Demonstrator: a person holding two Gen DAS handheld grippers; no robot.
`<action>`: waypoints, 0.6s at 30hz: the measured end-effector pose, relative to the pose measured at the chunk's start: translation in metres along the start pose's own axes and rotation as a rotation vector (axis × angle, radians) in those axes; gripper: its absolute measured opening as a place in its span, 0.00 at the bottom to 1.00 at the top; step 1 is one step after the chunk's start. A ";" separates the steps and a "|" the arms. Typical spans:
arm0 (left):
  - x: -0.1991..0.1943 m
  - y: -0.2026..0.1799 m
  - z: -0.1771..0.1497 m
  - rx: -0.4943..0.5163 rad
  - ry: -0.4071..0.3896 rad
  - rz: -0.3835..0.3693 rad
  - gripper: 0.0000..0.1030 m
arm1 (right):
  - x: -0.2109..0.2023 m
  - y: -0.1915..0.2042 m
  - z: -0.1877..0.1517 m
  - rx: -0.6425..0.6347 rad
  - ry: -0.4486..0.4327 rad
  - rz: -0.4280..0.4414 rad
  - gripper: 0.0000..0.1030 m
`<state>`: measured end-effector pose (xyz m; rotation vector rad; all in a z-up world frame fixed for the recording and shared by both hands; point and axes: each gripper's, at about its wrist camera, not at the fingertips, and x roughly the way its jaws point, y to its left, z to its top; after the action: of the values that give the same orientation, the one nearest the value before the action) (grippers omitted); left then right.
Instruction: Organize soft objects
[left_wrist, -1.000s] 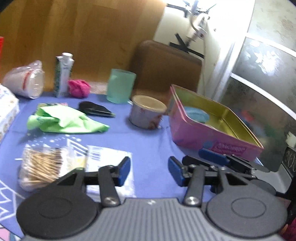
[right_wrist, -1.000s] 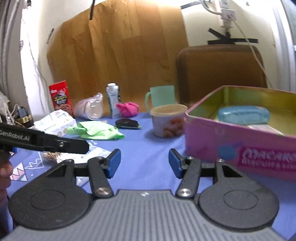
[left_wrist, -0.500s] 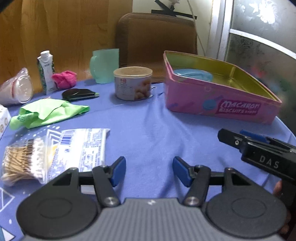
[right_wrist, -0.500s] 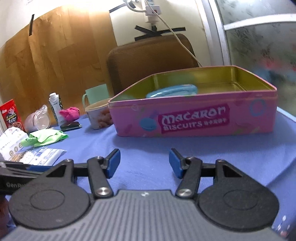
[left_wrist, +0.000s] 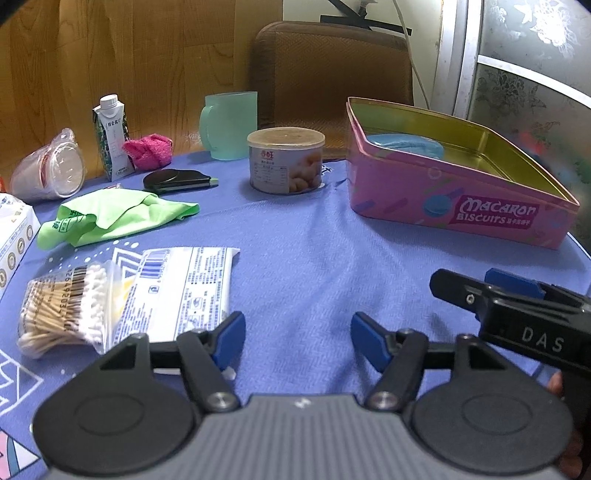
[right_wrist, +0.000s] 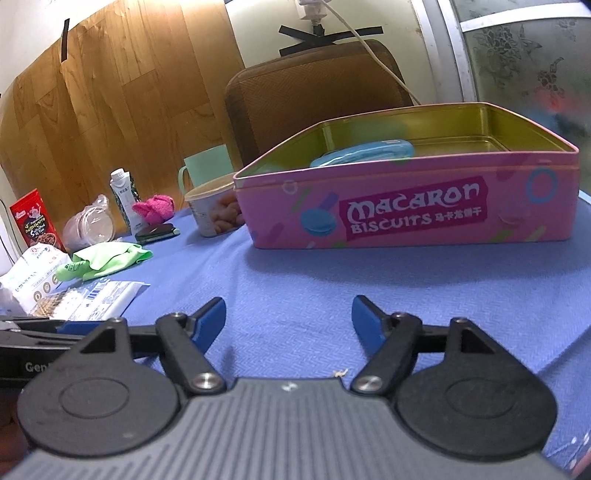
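Note:
A pink Macaron biscuit tin (left_wrist: 461, 206) stands open at the right, with a blue soft pack (left_wrist: 406, 144) inside; both also show in the right wrist view, the tin (right_wrist: 406, 218) and the pack (right_wrist: 365, 153). A green cloth (left_wrist: 110, 218) lies crumpled at the left, and a pink cloth (left_wrist: 149, 149) sits by the carton. A white tissue pack (left_wrist: 184, 291) lies near my left gripper (left_wrist: 297, 341), which is open and empty low over the table. My right gripper (right_wrist: 288, 319) is open and empty in front of the tin.
A cotton swab bag (left_wrist: 62, 314), a black case (left_wrist: 173, 181), a round can (left_wrist: 286, 160), a green mug (left_wrist: 229, 125), a milk carton (left_wrist: 112, 138), a plastic cup (left_wrist: 51, 170) and a white box (left_wrist: 11, 240) stand around the blue cloth-covered table (left_wrist: 314, 258). A brown chair back (left_wrist: 332, 70) is behind.
Both grippers have pulled back toward the table's front edge and levelled. The right gripper has swung right to face the tin. Both stay open and empty.

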<state>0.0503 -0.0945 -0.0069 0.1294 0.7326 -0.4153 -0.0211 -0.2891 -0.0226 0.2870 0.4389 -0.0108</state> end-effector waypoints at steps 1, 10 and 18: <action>0.000 0.000 0.000 0.003 -0.001 0.001 0.63 | 0.000 0.000 0.000 -0.001 -0.001 0.001 0.76; 0.000 -0.001 -0.001 0.017 -0.006 -0.002 0.66 | -0.001 -0.004 -0.001 0.025 -0.013 0.007 0.76; -0.001 0.000 -0.004 0.028 -0.021 -0.012 0.67 | -0.003 -0.004 -0.001 0.051 -0.029 -0.039 0.76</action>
<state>0.0468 -0.0930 -0.0095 0.1467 0.7075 -0.4381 -0.0243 -0.2932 -0.0231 0.3277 0.4159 -0.0638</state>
